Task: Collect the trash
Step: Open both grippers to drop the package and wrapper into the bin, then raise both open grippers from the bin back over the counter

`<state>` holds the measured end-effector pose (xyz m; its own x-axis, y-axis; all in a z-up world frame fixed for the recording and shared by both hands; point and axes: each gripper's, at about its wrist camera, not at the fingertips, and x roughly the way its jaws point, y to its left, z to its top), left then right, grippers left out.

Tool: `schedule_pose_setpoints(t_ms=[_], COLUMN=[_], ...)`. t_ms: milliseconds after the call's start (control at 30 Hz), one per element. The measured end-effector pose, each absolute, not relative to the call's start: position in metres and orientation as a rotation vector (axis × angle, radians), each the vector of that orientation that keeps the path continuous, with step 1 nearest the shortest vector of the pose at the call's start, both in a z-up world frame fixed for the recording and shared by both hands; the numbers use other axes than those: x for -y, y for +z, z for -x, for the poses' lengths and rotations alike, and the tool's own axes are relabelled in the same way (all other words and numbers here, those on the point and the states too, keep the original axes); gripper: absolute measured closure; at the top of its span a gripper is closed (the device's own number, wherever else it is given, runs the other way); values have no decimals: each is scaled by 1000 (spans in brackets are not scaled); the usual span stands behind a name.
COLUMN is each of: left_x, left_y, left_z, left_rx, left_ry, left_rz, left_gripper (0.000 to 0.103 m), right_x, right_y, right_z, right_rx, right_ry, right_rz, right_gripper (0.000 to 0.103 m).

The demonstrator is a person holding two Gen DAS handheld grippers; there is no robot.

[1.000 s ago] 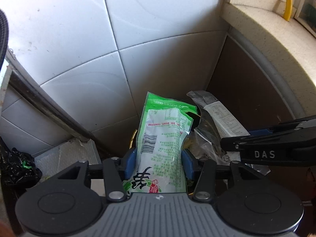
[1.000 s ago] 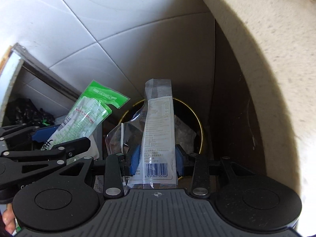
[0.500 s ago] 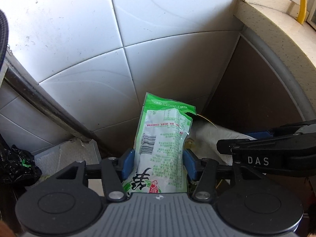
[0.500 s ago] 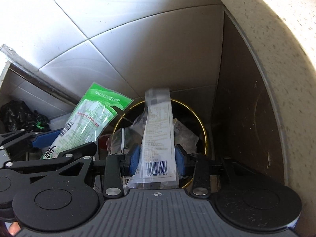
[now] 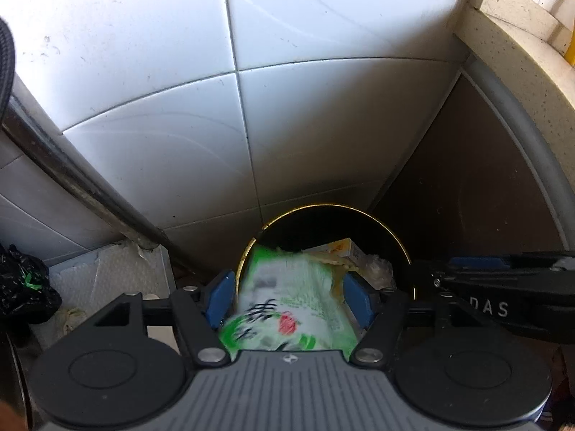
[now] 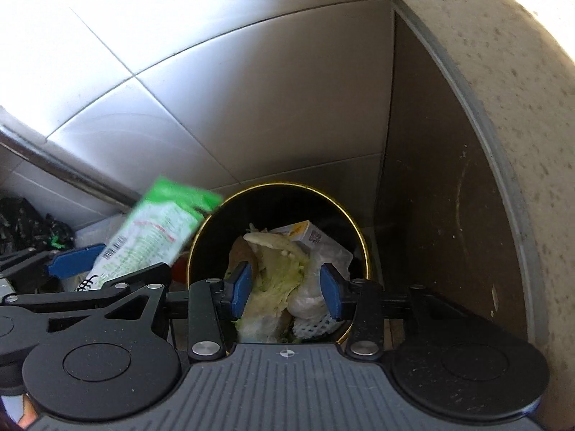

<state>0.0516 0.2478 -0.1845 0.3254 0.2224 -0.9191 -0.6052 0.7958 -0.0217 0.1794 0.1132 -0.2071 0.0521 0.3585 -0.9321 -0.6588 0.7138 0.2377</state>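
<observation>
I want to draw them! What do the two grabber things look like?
Each hand-held gripper has a ribbed grey body, two round black discs, black linkage arms with silver screws and two blue pads: left, right. White letters "DAS" mark the right one's side.

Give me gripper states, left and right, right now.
Left gripper: jaws opening, pads off the green packet, which is blurred, apparently dropping toward the bin.
Right gripper: jaws opening, nothing between them.
</observation>
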Motion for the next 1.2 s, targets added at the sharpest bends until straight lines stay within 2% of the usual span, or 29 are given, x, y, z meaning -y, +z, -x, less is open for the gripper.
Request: schedule_pose_setpoints(t_ms=[333,600,1200], left_x=[-243,-211,-157], left_y=[-182,-178,-162], left_z=[-45,-21,25], left_rx=[-1114,-1124,-1081], left_ry=[549,444,248], left_rz=[405,327,170], left_gripper=[39,39,39], right_x=[-105,-85,-21], right_y=[-200,-204,-205], right_z=[-177,-157,-79], right_rx=[-1303,-1329,-1344], right_ry=[779,739,562], right_rz=[254,240,169], right_gripper=[48,48,45])
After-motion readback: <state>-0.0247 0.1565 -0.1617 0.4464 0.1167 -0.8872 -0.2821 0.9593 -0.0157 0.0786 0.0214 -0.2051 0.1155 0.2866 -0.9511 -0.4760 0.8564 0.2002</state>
